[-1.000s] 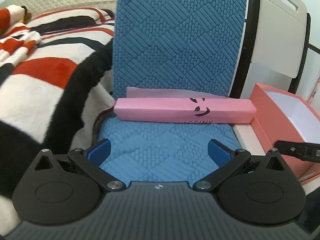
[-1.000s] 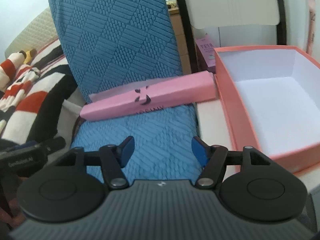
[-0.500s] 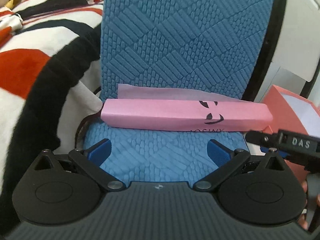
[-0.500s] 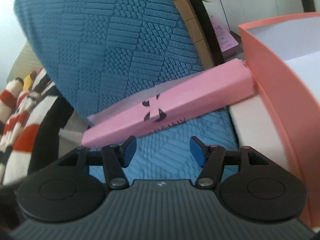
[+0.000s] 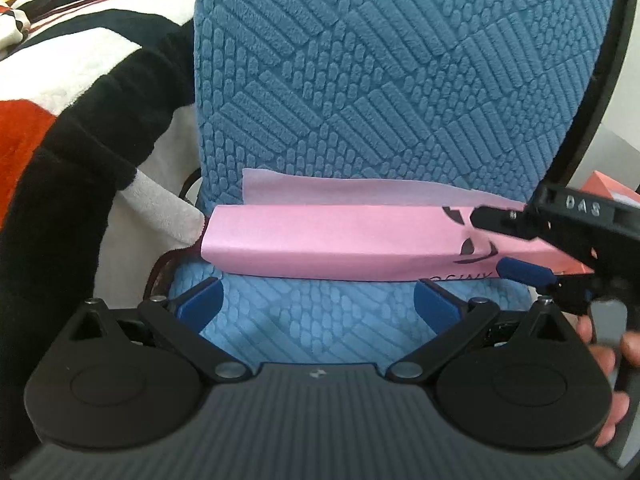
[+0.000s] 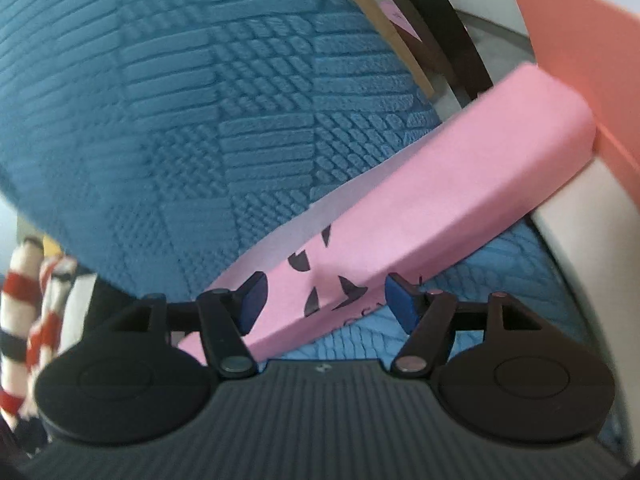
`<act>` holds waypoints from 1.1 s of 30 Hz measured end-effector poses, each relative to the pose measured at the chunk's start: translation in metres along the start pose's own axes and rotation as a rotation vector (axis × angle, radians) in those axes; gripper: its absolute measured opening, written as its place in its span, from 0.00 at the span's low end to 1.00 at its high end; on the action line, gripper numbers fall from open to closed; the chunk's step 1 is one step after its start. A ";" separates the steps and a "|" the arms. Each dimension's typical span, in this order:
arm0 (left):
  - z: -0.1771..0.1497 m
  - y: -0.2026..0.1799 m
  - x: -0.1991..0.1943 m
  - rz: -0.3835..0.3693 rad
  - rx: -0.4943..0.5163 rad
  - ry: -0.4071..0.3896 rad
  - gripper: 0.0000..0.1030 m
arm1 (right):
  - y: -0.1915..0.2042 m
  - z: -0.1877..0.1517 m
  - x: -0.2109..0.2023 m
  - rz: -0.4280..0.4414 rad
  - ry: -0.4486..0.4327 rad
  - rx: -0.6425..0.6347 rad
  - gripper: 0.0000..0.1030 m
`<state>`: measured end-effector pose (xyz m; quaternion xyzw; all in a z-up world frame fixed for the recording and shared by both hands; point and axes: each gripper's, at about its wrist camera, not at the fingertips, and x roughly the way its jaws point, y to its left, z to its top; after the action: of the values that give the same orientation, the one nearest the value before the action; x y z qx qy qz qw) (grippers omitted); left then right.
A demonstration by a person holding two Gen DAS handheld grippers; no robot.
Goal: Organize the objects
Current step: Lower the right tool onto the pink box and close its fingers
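Through my right wrist camera everything is smeared with blur, so the black printing on the long pink box [image 6: 420, 200] reads only as dark crescents, and its near end is cut off behind the gripper body. The lettering along the box's lower edge is half hidden in both views. From the left wrist camera I see the box's right end covered by my right gripper [image 5: 524, 240], and a pale pink paper flap [image 5: 320, 188] rises behind the box against the backrest. The pink box lies lengthways across the rear of the blue quilted chair seat [image 5: 320, 320], pressed to the backrest. My right gripper [image 6: 322, 300] has just been widening its jaws; they straddle the box around its printed mark, released, with the blue pads [image 6: 402, 300] not visibly pressing, though the blur makes the left pad's contact hard to judge. My left gripper [image 5: 318, 304] hangs spread wide with nothing between its pads, short of the box's left half. Part of a hand [image 5: 604, 344] shows at the right edge of the left view. A coral box [image 6: 580, 60] stands just beside the pink box's far end; I cannot tell whether they touch. A red, black and white fleece blanket [image 5: 80, 120] is heaped left of the chair, and a black chair frame [image 6: 440, 24] shows behind.
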<state>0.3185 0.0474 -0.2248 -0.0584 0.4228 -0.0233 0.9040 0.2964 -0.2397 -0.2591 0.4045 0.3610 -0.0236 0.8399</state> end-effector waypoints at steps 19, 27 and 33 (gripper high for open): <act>0.004 0.011 0.004 -0.030 -0.079 0.028 1.00 | -0.013 0.002 0.005 -0.026 0.046 0.142 0.16; 0.003 0.016 -0.005 -0.134 -0.145 0.015 0.98 | -0.020 -0.001 -0.023 -0.017 0.105 0.119 0.08; 0.000 0.007 -0.005 -0.230 -0.136 0.046 0.90 | -0.018 -0.017 -0.054 0.003 0.153 0.043 0.07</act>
<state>0.3149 0.0546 -0.2217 -0.1673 0.4346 -0.0994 0.8794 0.2404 -0.2535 -0.2441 0.4236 0.4229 0.0008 0.8011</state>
